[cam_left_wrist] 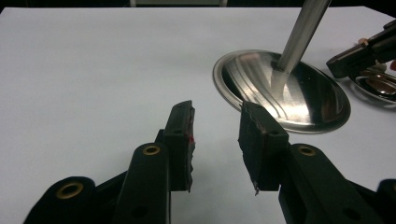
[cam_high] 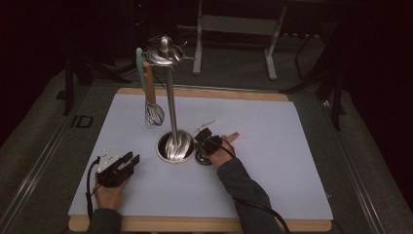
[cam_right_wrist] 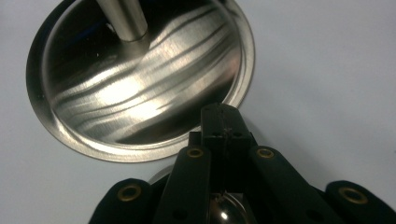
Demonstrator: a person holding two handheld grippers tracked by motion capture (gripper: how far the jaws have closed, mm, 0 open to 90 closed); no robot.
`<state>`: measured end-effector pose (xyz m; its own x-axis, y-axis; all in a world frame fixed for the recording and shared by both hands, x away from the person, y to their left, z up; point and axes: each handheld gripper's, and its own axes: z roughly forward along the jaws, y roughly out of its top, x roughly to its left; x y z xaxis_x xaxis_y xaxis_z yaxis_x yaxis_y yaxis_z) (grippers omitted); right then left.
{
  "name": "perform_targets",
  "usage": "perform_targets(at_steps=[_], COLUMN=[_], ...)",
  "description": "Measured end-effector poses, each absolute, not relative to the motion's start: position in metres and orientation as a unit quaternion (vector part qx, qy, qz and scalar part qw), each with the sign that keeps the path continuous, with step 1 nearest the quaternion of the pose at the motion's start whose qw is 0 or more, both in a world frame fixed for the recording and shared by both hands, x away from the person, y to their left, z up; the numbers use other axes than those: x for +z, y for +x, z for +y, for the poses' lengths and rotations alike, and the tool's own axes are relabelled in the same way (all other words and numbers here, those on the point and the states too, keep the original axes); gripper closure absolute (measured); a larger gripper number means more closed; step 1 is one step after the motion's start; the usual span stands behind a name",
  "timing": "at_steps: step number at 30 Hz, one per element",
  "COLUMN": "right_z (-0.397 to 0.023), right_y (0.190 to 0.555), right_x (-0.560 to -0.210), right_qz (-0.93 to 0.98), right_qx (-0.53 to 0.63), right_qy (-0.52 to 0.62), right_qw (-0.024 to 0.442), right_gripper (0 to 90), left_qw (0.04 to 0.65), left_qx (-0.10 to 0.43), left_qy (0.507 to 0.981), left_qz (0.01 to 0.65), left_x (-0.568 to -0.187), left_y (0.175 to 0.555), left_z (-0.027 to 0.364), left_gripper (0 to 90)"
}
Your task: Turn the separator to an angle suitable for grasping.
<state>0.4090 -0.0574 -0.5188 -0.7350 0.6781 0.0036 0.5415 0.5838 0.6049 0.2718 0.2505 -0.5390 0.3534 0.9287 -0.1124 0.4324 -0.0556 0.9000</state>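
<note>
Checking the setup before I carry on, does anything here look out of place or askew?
Nothing stands out. The utensil stand is upright on the white mat, with the whisk hanging straight from its top. The right gripper is shut beside the stand's base.

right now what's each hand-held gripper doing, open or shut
left hand-held gripper: open, nothing between its jaws.
right hand-held gripper: shut beside the stand's round base; whether it grips the shiny utensil under it cannot be told.
</note>
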Motion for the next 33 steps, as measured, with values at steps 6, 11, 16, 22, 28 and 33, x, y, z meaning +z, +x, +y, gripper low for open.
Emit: perform_targets(at_steps=[6,11,16,22,28,33], right_z=[-0.057,-0.058,-0.061,-0.068,-0.078,-0.087], right_y=[0.407,0.403,0.397,0.389,0.381,0.375], right_x=[-0.52,-0.519,-0.518,-0.518,-0.517,-0.517], right_qz=[0.888,0.892,0.896,0.898,0.9,0.901], right_qx=[0.29,0.282,0.276,0.276,0.273,0.271], right_qy=[0.34,0.336,0.329,0.325,0.323,0.322], right_qw=[0.111,0.11,0.109,0.107,0.105,0.102], right_gripper=[90.0,90.0,90.0,90.0,90.0,90.0], left_qw=[0.467,0.467,0.467,0.467,0.466,0.466], left_qx=[0.266,0.266,0.266,0.267,0.268,0.268], left_qy=[0.676,0.676,0.676,0.676,0.675,0.676], left_qz=[0.504,0.503,0.504,0.504,0.504,0.504], left_x=[-0.539,-0.539,-0.539,-0.539,-0.539,-0.539], left_y=[0.272,0.272,0.272,0.272,0.272,0.272], left_z=[0.25,0.25,0.25,0.25,0.25,0.25], left_gripper=[65.4,65.3,65.7,65.7,65.7,65.6])
